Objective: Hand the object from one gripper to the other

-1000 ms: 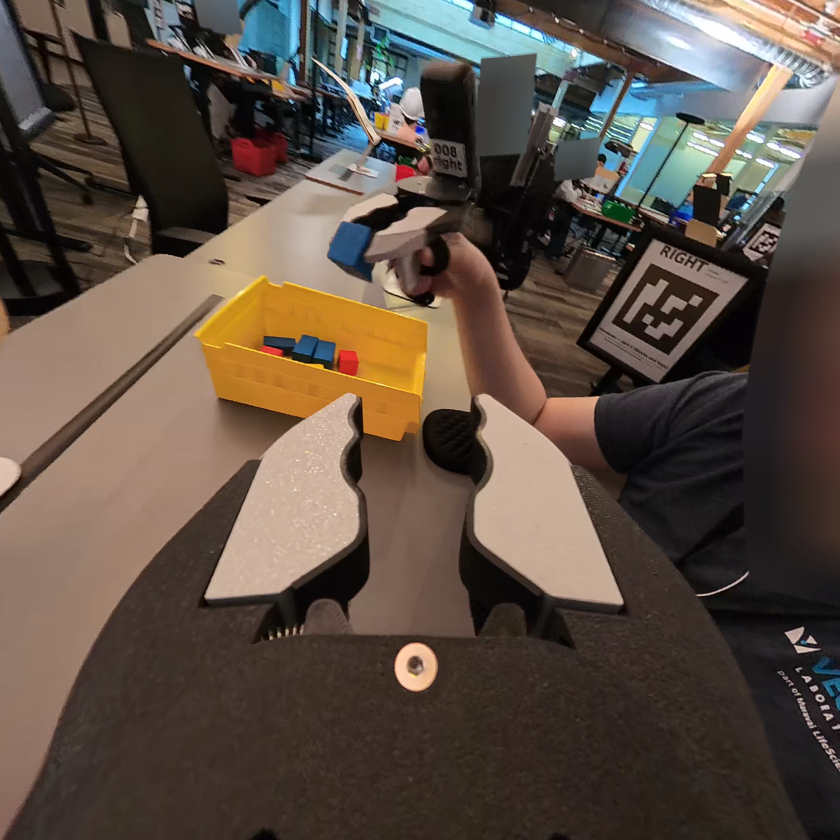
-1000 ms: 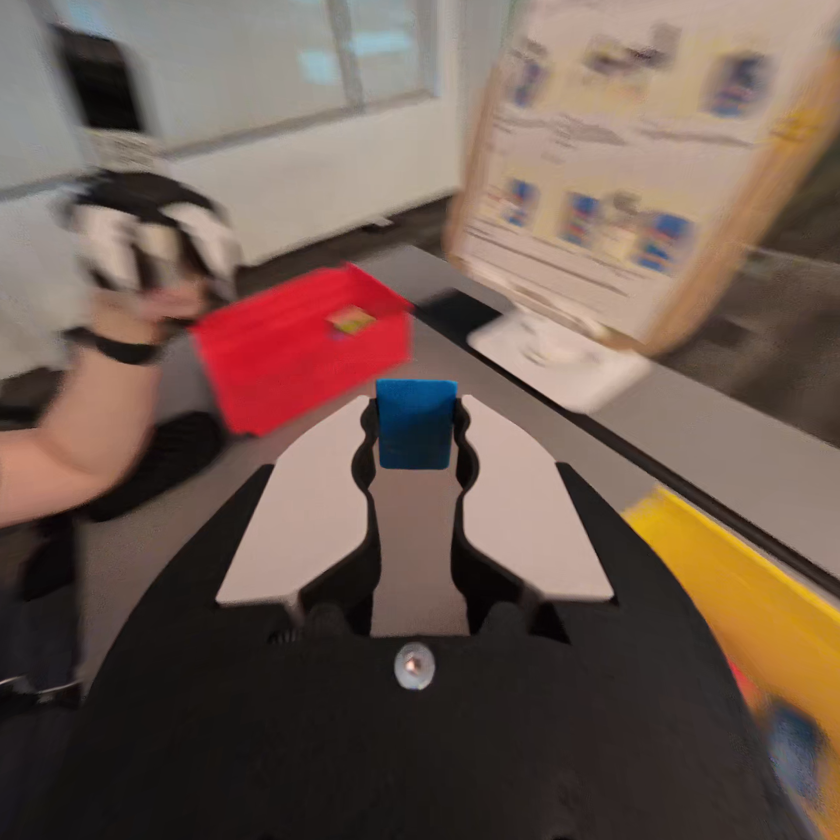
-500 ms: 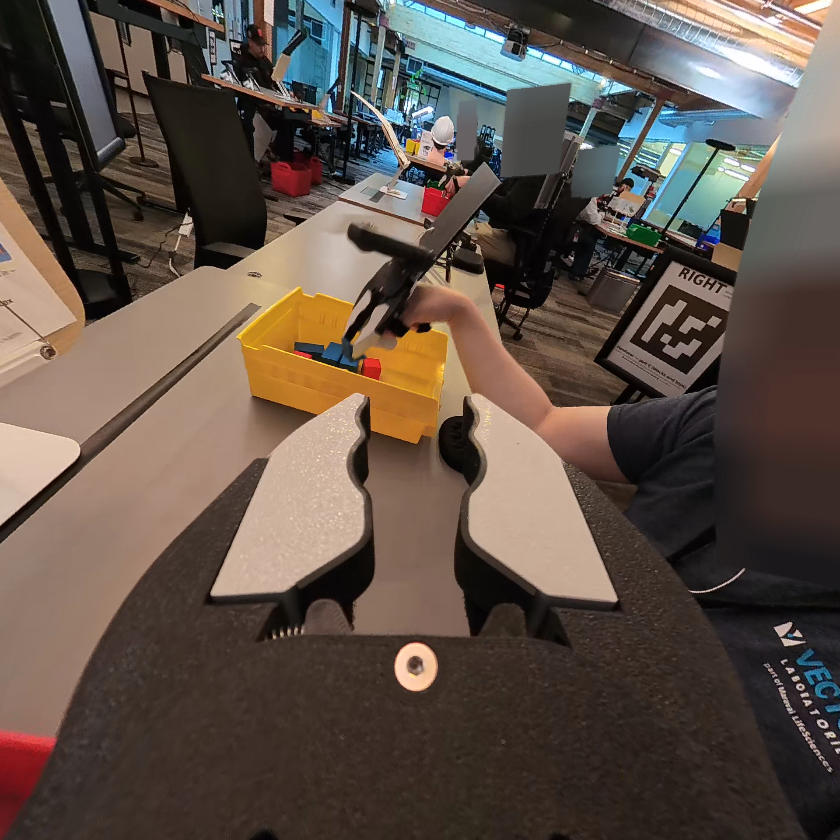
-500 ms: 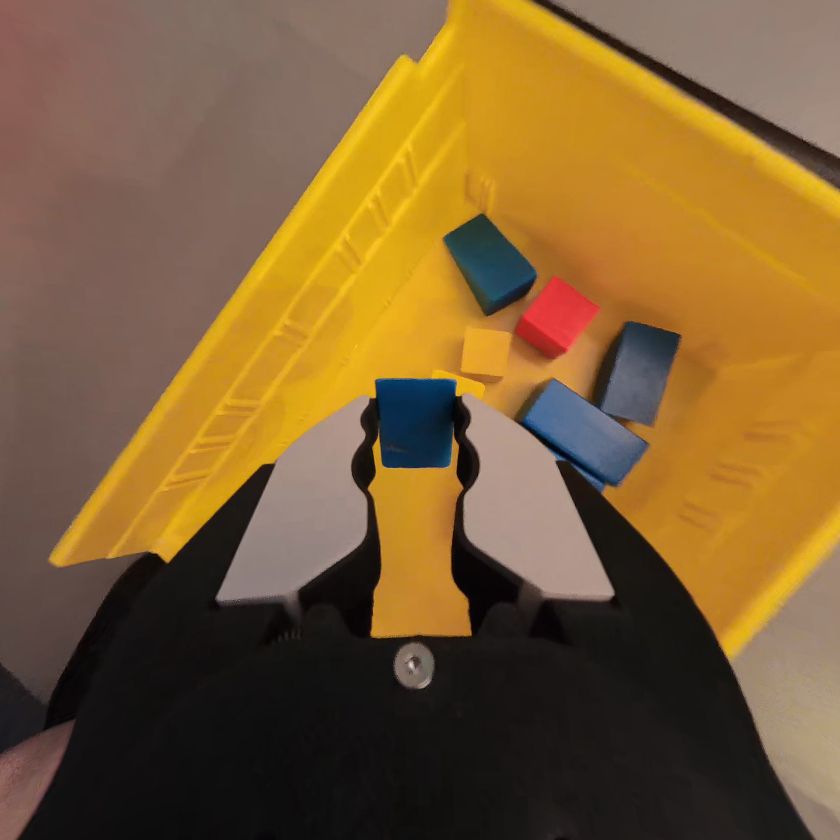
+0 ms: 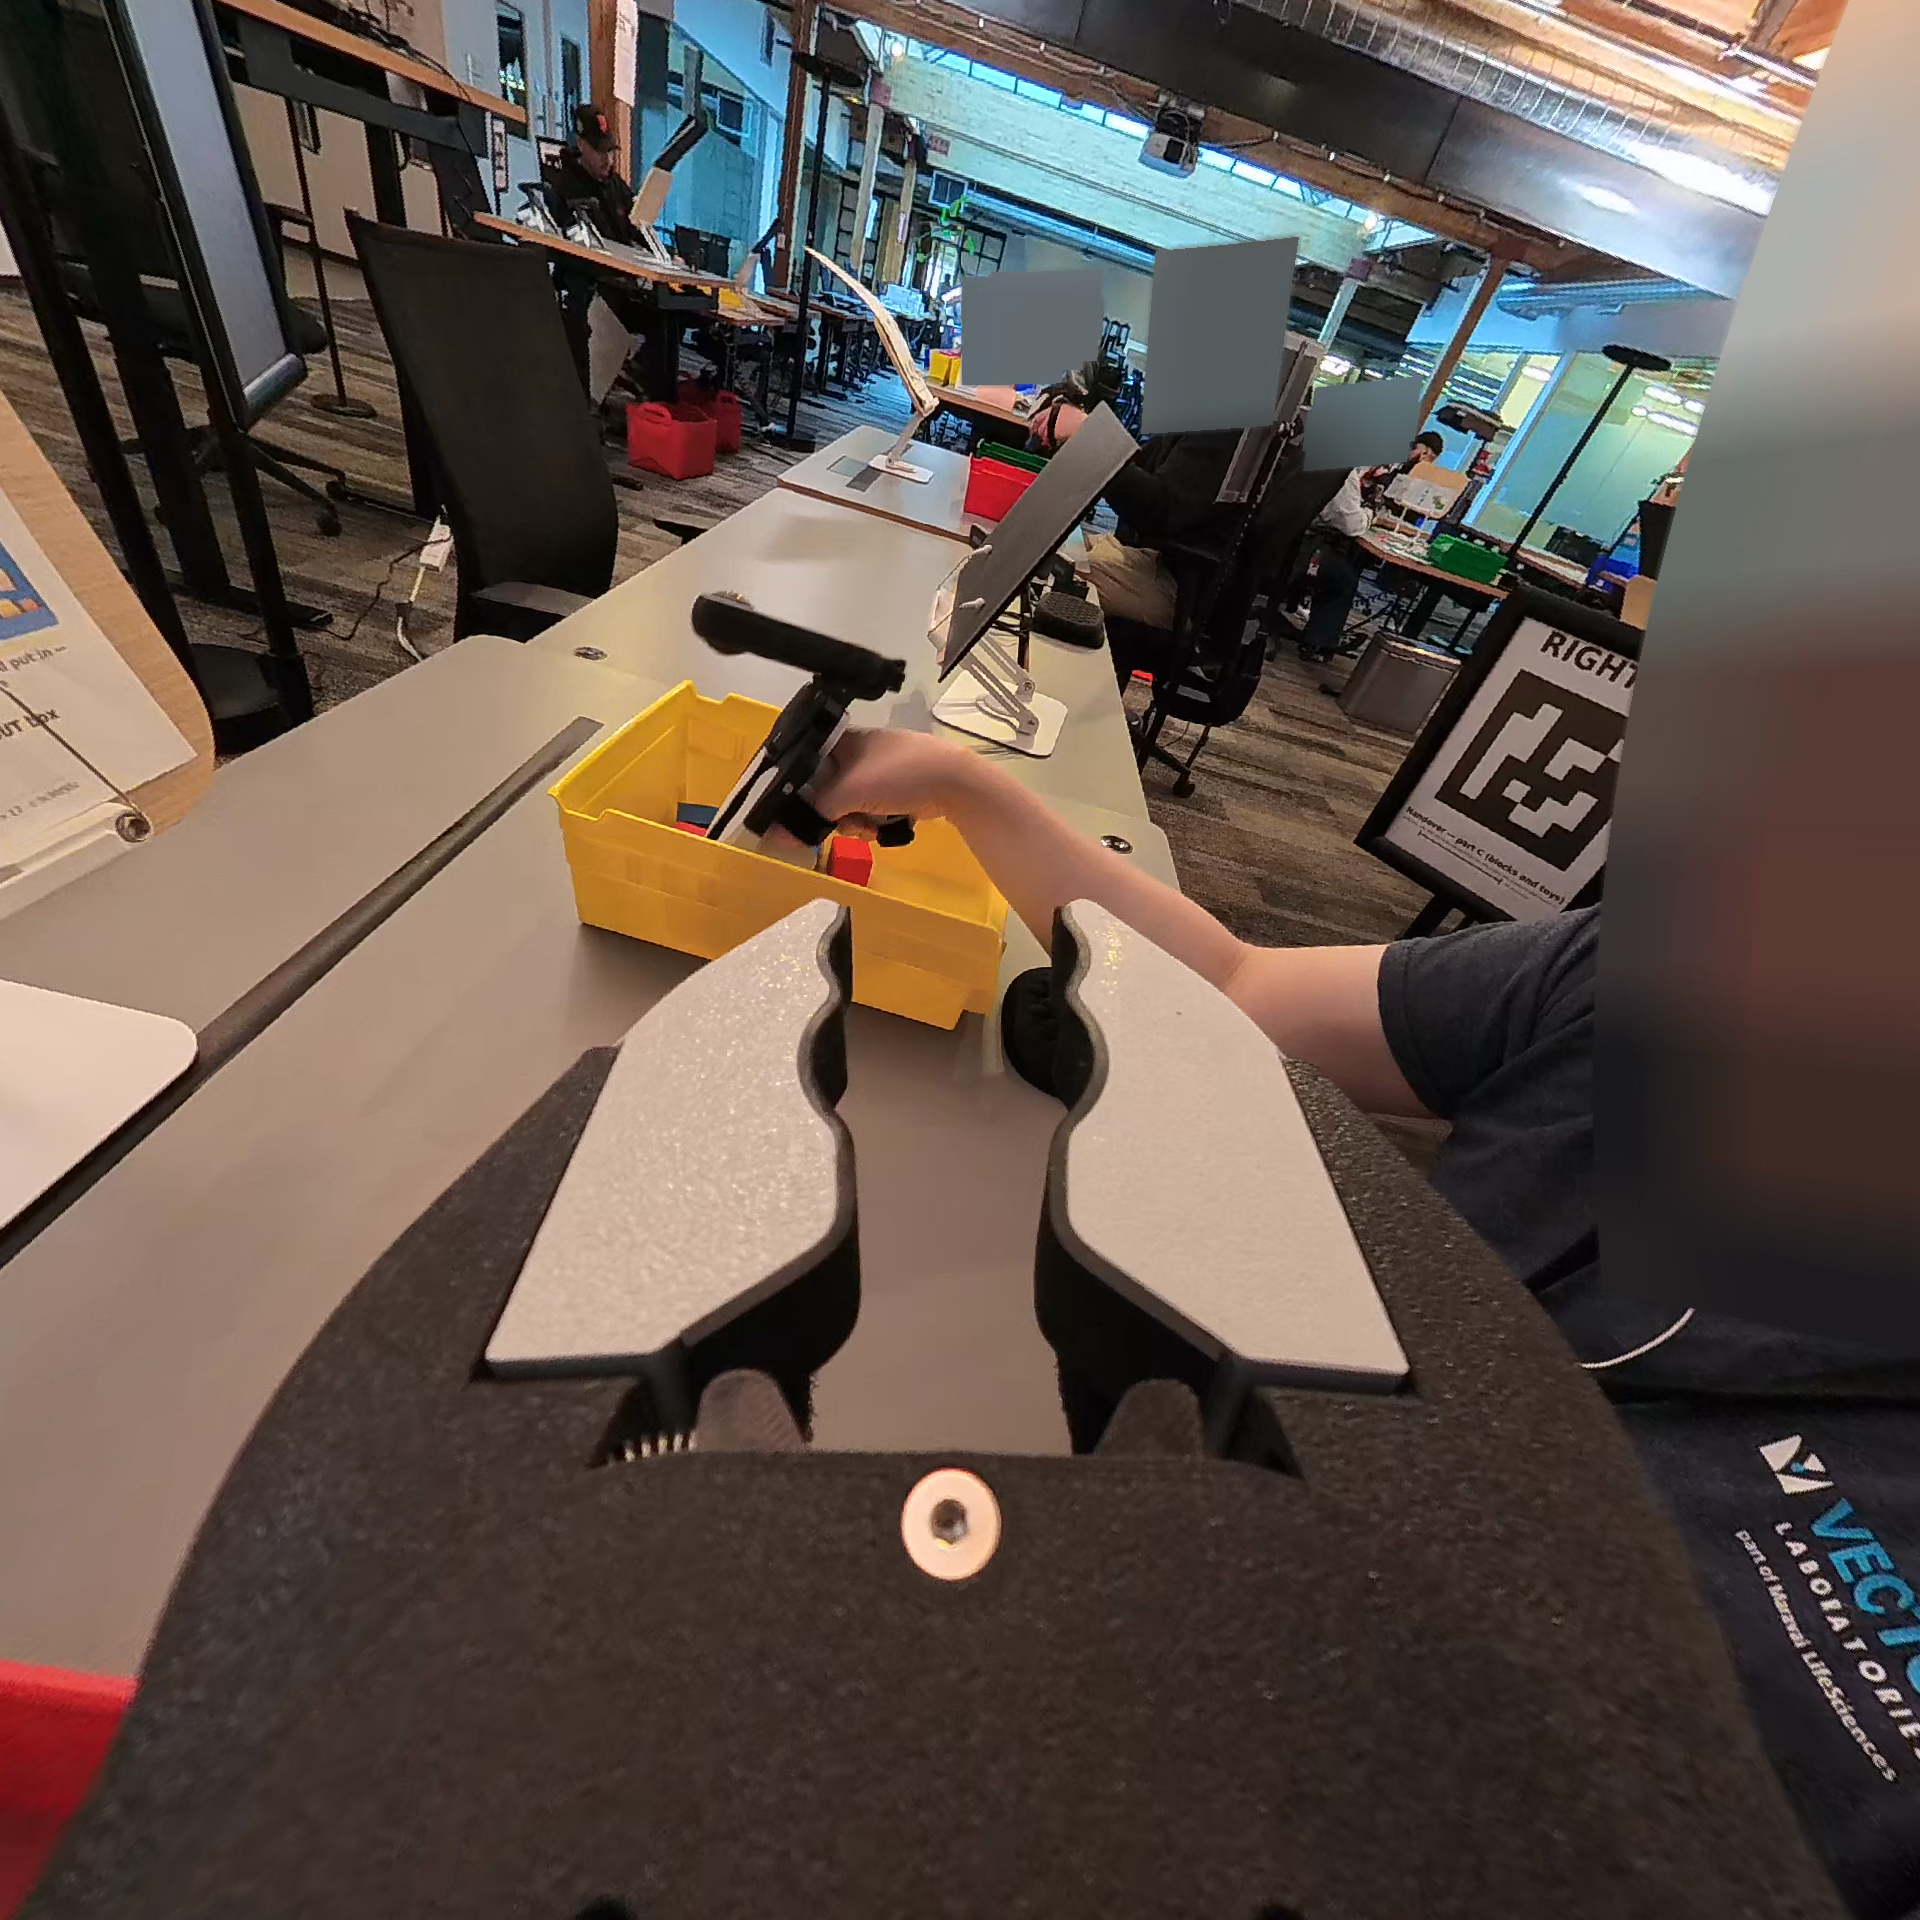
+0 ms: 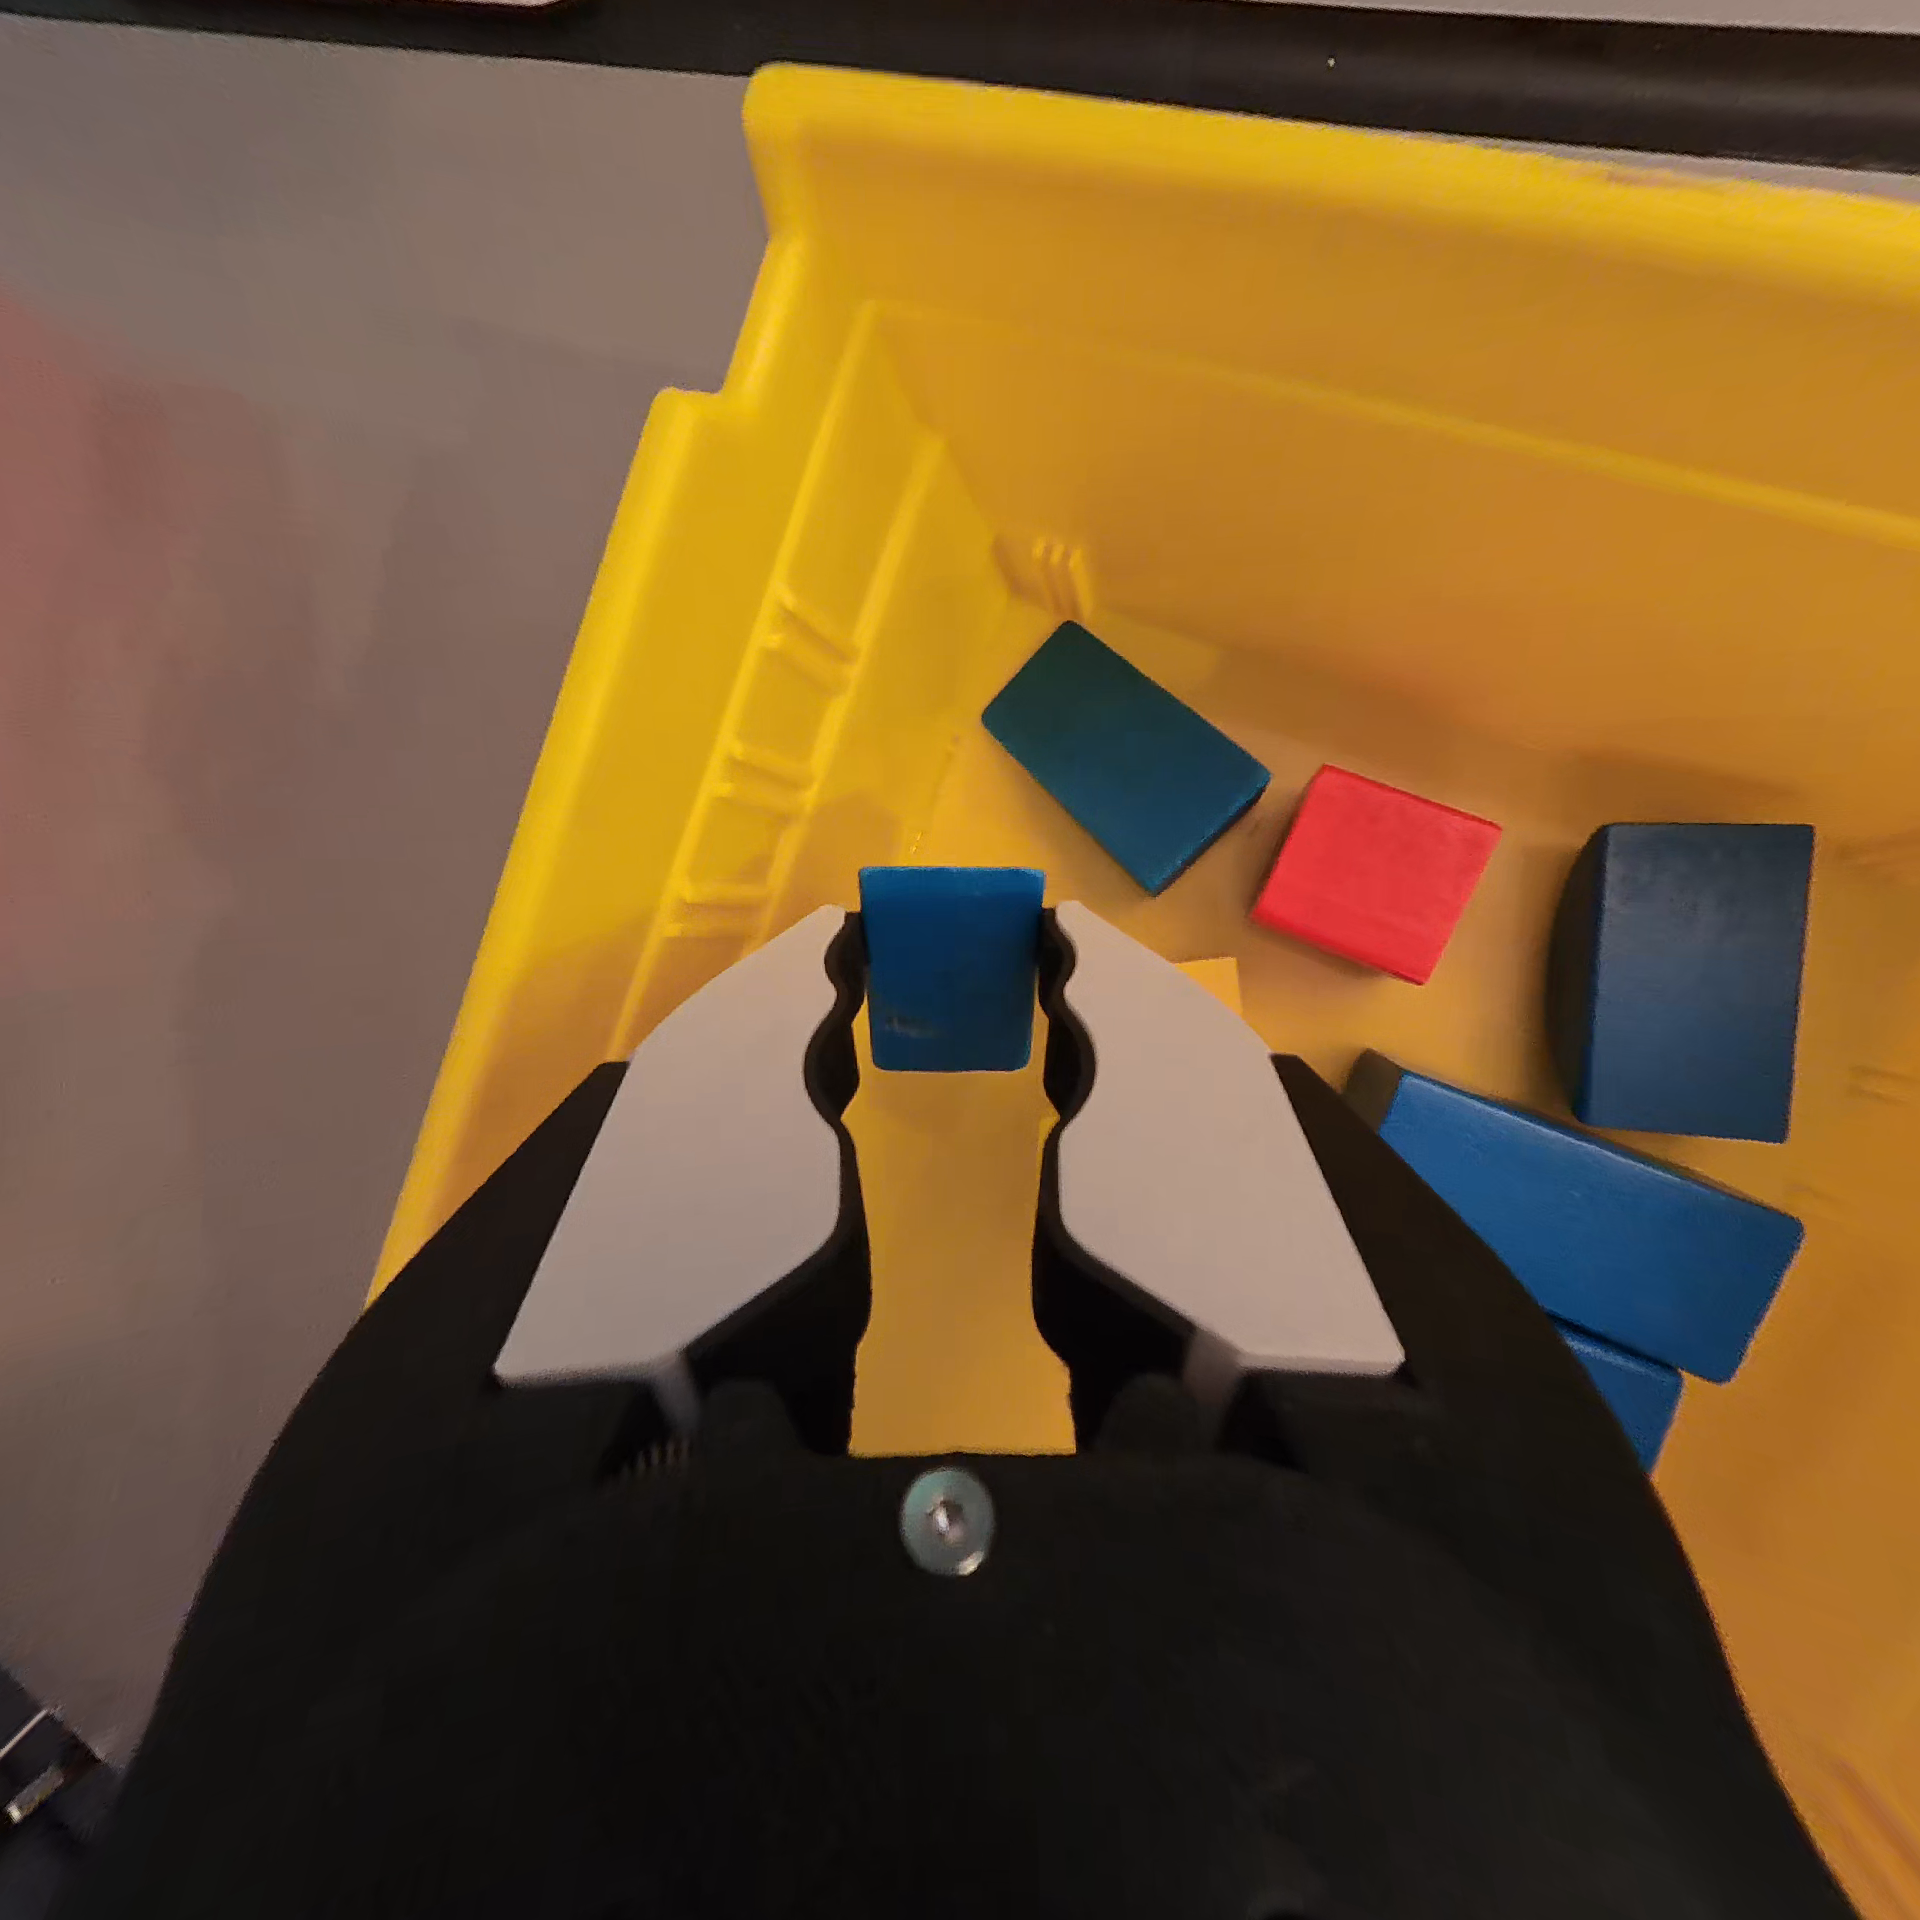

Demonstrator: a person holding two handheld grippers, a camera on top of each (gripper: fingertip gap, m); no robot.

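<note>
Pinching a small blue block (image 6: 951, 966) between its fingertips, the right gripper (image 6: 948, 961) points down into the yellow bin (image 6: 1351, 312), the block held over the bin's floor close to the wall at 9 o'clock; loose on that floor lie a teal block (image 6: 1122, 756) at 1 o'clock from the held one, a red block (image 6: 1374, 873) just beside it at 2 o'clock, a dark blue block (image 6: 1688, 982) farther toward 3 o'clock, and a long blue block (image 6: 1579, 1226) at 4 o'clock resting partly on another blue piece; a sliver of a yellow block (image 6: 1210, 982) shows just past the right finger; seen from the left wrist, the left gripper (image 5: 951, 956) hangs above the grey table (image 5: 312, 1039) with its jaws apart and nothing between them, the bin (image 5: 727, 904) standing just past its fingertips at 12 o'clock; there the right gripper (image 5: 774, 790) dips into the bin, held by the person's hand (image 5: 894, 779), with the forearm running back toward 3 o'clock; a black round pad (image 5: 1029, 1029) sits on the table just beside the bin's near corner; a red edge (image 5: 42, 1756) shows at 8 o'clock in the frame corner, and a framed black-and-white marker sign (image 5: 1527, 769) stands off the table at 2 o'clock.
</note>
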